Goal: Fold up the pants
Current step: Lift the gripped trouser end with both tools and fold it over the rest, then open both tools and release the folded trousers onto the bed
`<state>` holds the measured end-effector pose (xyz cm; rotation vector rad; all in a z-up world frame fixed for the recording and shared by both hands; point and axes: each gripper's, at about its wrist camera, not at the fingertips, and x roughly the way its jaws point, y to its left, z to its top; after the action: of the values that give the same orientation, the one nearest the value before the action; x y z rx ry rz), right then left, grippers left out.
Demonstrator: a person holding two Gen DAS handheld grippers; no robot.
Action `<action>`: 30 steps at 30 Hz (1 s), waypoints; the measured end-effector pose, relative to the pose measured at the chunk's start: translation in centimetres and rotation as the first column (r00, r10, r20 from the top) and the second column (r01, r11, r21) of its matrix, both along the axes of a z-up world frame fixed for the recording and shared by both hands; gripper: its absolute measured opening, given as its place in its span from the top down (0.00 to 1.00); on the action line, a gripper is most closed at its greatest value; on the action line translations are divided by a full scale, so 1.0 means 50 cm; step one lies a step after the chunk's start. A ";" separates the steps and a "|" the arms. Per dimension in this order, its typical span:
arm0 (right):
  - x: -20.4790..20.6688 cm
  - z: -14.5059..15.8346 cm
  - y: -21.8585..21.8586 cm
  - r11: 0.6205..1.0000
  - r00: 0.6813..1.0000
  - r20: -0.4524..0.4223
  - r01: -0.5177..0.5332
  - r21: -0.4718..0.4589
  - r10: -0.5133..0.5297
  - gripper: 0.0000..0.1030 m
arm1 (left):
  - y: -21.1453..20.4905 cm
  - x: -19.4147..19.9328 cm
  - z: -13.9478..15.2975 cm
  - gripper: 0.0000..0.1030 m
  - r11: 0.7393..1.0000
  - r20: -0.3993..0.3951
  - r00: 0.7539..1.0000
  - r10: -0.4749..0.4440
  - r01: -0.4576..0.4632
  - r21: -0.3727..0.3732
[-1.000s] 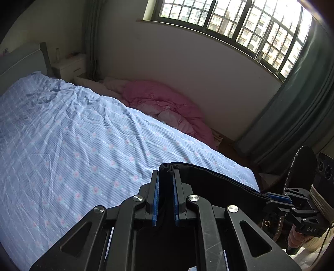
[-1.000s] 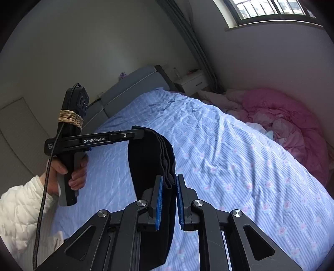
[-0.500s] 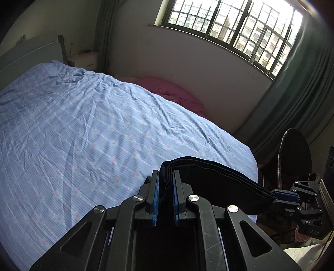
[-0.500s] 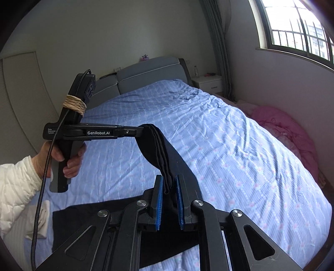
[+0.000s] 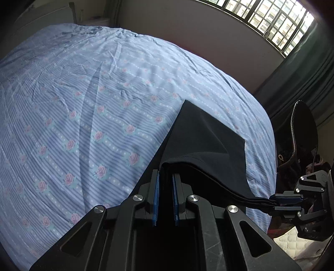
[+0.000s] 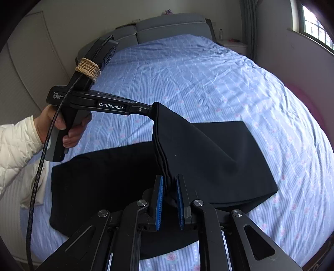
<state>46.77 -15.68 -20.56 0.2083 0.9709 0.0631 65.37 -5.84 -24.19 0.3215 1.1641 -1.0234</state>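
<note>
Black pants (image 6: 219, 154) lie partly on the blue flowered bed sheet (image 6: 198, 68), with one end lifted. My left gripper (image 5: 166, 177) is shut on one corner of the lifted edge of the pants (image 5: 208, 141). My right gripper (image 6: 169, 183) is shut on the other corner. The edge hangs stretched between them. In the right wrist view the left gripper (image 6: 151, 109) shows at the left, held by a hand in a white sleeve. In the left wrist view the right gripper (image 5: 273, 203) shows at the right edge.
The bed sheet (image 5: 83, 104) fills most of both views. A grey headboard (image 6: 171, 25) stands at the far end. A barred window (image 5: 267, 18) and dark curtains (image 5: 302, 73) are on the far side. A nightstand (image 6: 231, 44) sits by the headboard.
Both grippers have come down towards the bed with the pants' edge. The pants now lie spread on the sheet, folded over, where before they hung in the air.
</note>
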 end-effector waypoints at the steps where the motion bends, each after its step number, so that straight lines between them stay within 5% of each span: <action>1: 0.004 -0.015 0.011 1.000 1.000 -0.017 -0.012 -0.004 0.012 0.87 | 0.006 -0.003 -0.015 0.87 1.000 0.013 1.000 -0.005 0.005 0.026; 5: 0.022 -0.078 0.046 0.998 0.993 -0.104 -0.060 -0.011 0.059 0.87 | 0.046 -0.012 -0.056 0.82 0.990 0.093 0.996 -0.002 -0.011 0.137; 7: 0.027 -0.102 0.067 0.996 0.987 -0.133 -0.090 -0.023 0.086 0.87 | 0.078 -0.011 -0.064 0.67 0.985 0.101 0.995 0.019 -0.036 0.168; 9: 0.031 -0.130 0.079 0.993 0.979 -0.169 -0.117 -0.023 0.112 0.87 | 0.117 -0.009 -0.064 0.64 0.982 0.101 0.992 0.075 -0.092 0.167; 15: 0.026 -0.204 0.097 0.985 0.950 -0.264 -0.175 0.004 0.170 0.87 | 0.153 -0.024 -0.081 0.58 0.971 -0.089 0.970 0.227 -0.219 0.090; 20: 0.027 -0.240 0.098 0.978 0.923 -0.323 -0.184 0.101 0.207 0.84 | 0.137 -0.032 -0.133 0.57 0.929 -0.301 0.885 0.356 -0.369 0.015; 24: 0.021 -0.221 0.090 0.977 0.926 -0.313 -0.186 0.105 0.210 0.82 | 0.125 -0.021 -0.169 0.56 0.878 -0.368 0.813 0.451 -0.477 0.020; 27: 0.021 -0.204 0.046 0.992 0.954 -0.277 -0.095 0.078 0.114 0.65 | 0.117 -0.013 -0.178 0.57 0.845 -0.388 0.776 0.497 -0.534 0.016; 30: 0.039 -0.218 0.000 0.999 0.958 -0.284 -0.017 0.038 0.027 0.65 | 0.116 -0.009 -0.180 0.82 0.813 -0.354 0.755 0.552 -0.581 0.028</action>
<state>48.72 -15.69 -31.49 0.2438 1.2604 0.0718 64.93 -0.04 -33.20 -0.2960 1.4134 -0.5876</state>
